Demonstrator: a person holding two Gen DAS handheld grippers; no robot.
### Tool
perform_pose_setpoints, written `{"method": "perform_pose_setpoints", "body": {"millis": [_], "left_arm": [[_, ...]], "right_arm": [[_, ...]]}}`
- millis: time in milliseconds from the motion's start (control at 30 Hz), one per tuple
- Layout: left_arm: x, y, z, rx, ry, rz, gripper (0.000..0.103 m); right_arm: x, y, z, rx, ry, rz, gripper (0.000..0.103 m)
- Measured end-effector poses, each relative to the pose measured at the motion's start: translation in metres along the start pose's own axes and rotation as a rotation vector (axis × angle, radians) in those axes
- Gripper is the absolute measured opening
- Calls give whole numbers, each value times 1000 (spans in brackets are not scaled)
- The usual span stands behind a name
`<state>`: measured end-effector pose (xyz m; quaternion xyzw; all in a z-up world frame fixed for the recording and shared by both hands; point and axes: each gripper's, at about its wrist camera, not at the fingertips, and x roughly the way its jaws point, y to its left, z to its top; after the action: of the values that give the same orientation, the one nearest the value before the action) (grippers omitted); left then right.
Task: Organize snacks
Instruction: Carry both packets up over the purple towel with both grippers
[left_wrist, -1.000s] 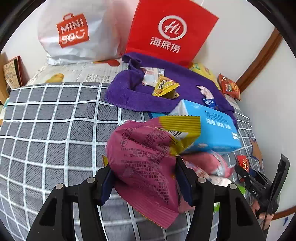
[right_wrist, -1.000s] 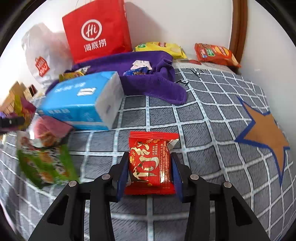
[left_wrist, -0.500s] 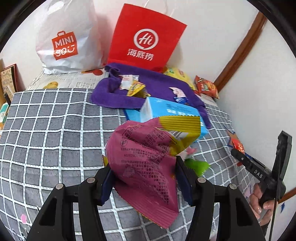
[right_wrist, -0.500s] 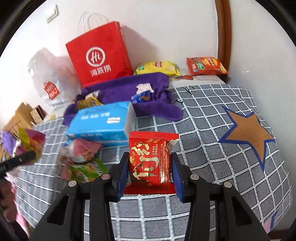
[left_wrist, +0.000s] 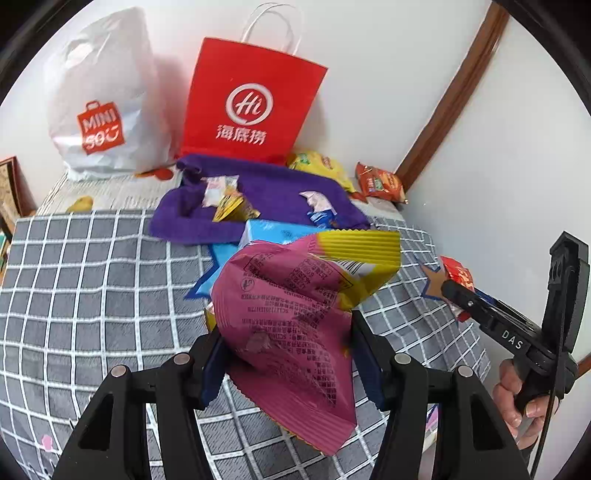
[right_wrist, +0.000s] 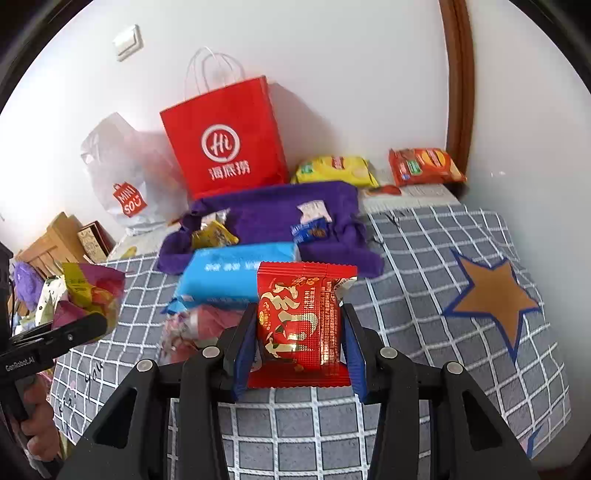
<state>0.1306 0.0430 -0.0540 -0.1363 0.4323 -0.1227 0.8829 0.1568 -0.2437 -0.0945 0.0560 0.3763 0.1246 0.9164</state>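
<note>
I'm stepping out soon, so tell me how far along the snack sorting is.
Early to midway. A few small packets already lie on the purple towel. In hand: the left gripper holds a pink and yellow bag, the right gripper a red packet; both are off the bed. Left: loose snacks by the blue tissue pack, plus the yellow bag and orange bag at the wall.

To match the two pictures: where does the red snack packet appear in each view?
Left wrist view: red snack packet at far right, held in the other tool.
Right wrist view: packet at lower centre, between this tool's fingers.
Shared landmark: red paper bag against the wall.
</note>
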Motion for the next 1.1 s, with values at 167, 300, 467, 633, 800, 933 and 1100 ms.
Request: {"method": "perform_pose_setpoints", "body": {"millis": [167,300,467,633,800,933,1100], "left_arm": [[0,-9,15,19,-14,-4,58],[4,-13,32,29,-25,2,58],[14,-12,56,37,-39,12,58],[27,-5,85,31,-53,34,58],[42,1,112,26,-60,57,58],[56,11,132,10,-57,67,58],[78,28,159,-27,-47,66,58]], "right_arm": [[2,7,18,-16,-16,-7,43],[9,13,36,-40,-19,-5,43],[22,20,64,-59,-25,13,43],[39,27,91,-74,-34,28,43],[62,30,119,-81,-37,48,43],[85,31,141,-87,-28,62,43],[114,35,168,-99,-28,63,43]]}}
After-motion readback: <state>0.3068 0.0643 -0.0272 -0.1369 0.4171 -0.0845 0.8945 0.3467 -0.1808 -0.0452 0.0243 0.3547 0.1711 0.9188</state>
